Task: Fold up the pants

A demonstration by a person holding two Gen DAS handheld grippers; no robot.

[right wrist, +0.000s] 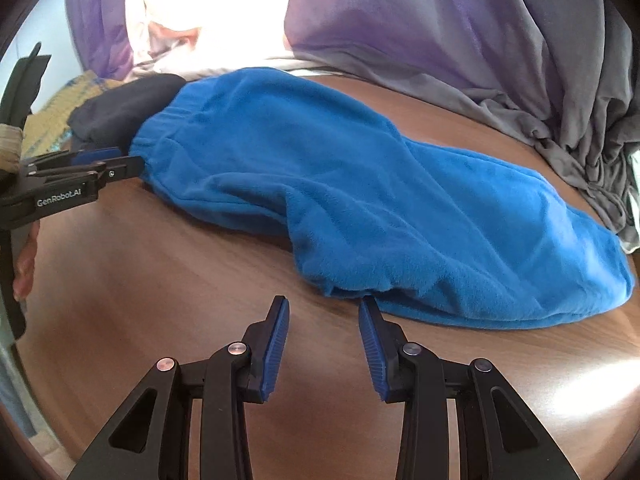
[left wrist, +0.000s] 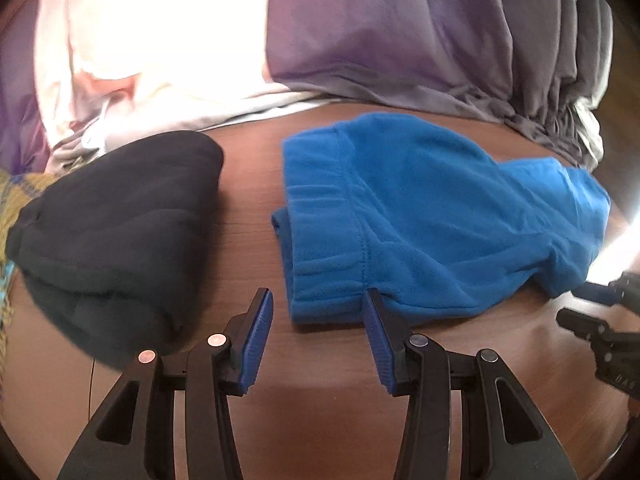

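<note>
Your bright blue fleece pants lie on the brown wood-grain desk, already doubled leg over leg, running from the elastic waistband at the upper left of the right wrist frame down to the rounded leg ends at the lower right. Your left gripper sits at the waistband end with its fingers spread apart – the right-hand one touches the near waistband corner, but nothing is pinched between them. Your right gripper hovers low over the desk just beside the near edge of the legs, its fingers likewise apart and holding no cloth. By the look of it you are between folds: the lengthwise fold is done and the crosswise one, bringing leg ends to waistband or the reverse, is not yet begun. For that you would need each gripper to close on both layers at a corner, not the top layer alone, since thick fleece slides on itself. To the left of the left wrist frame a folded black fleece garment rests near the waistband, apart from it, and a draped grey-purple cloth hangs along the far edge – keep the blue bundle from riding onto either.
</note>
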